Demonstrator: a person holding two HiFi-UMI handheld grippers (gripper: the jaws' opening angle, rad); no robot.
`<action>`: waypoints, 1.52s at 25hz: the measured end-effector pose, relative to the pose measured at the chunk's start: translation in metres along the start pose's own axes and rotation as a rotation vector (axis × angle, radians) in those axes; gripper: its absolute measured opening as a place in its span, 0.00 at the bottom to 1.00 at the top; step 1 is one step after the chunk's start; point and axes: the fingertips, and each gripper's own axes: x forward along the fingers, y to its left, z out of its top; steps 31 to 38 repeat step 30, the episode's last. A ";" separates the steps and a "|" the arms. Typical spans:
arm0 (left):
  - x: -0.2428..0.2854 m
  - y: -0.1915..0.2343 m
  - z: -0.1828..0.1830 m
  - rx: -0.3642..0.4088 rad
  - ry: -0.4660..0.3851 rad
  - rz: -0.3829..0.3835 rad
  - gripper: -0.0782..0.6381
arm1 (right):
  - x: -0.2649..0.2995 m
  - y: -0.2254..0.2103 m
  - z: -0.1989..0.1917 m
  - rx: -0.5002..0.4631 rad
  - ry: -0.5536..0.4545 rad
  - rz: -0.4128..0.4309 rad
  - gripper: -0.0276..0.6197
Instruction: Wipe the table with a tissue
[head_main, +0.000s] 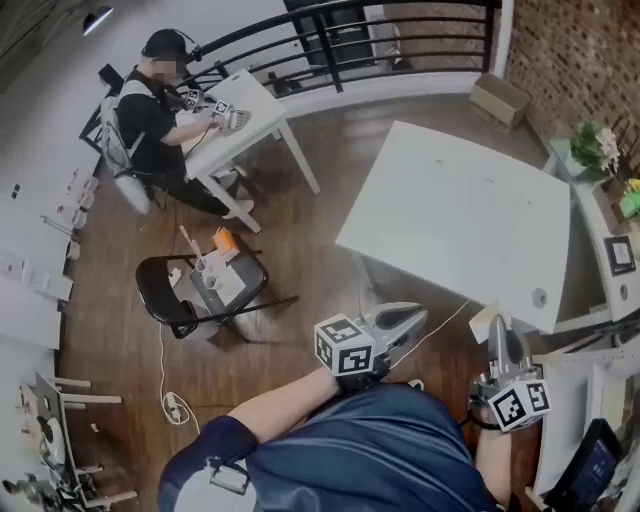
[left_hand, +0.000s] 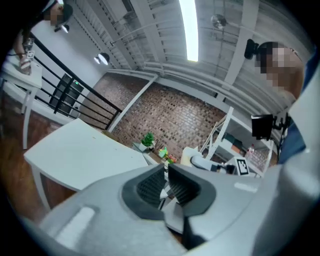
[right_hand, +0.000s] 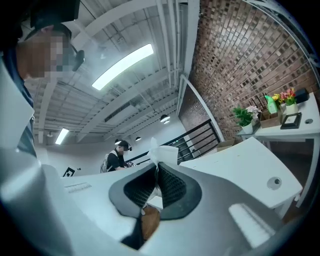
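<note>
The large white table (head_main: 470, 210) stands ahead of me on the wooden floor, its top bare. My right gripper (head_main: 503, 332) is near the table's front right corner, shut on a white tissue (head_main: 484, 318). In the right gripper view the tissue (right_hand: 164, 155) sticks up from between the closed jaws, with the table (right_hand: 240, 165) just beyond. My left gripper (head_main: 418, 316) is off the table's front edge, jaws together; only a thin white sliver shows between them. The left gripper view shows the table (left_hand: 80, 150) to its left and the right gripper (left_hand: 210, 164) beyond.
A black chair (head_main: 200, 285) with small items stands on the floor to the left. Another person (head_main: 155, 110) works at a second white table (head_main: 240, 110) at the back. Potted plants (head_main: 595, 145) sit on a side shelf at the right, and a power strip (head_main: 175, 405) lies on the floor.
</note>
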 end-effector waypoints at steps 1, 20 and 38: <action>-0.011 0.007 0.009 0.003 -0.019 0.012 0.14 | 0.008 0.011 -0.002 -0.007 0.003 0.011 0.06; -0.029 0.013 0.039 0.072 -0.045 -0.045 0.14 | 0.033 0.067 0.004 -0.120 0.000 0.044 0.06; -0.028 0.000 0.042 0.135 -0.012 -0.076 0.14 | 0.029 0.075 0.011 -0.122 -0.007 0.039 0.06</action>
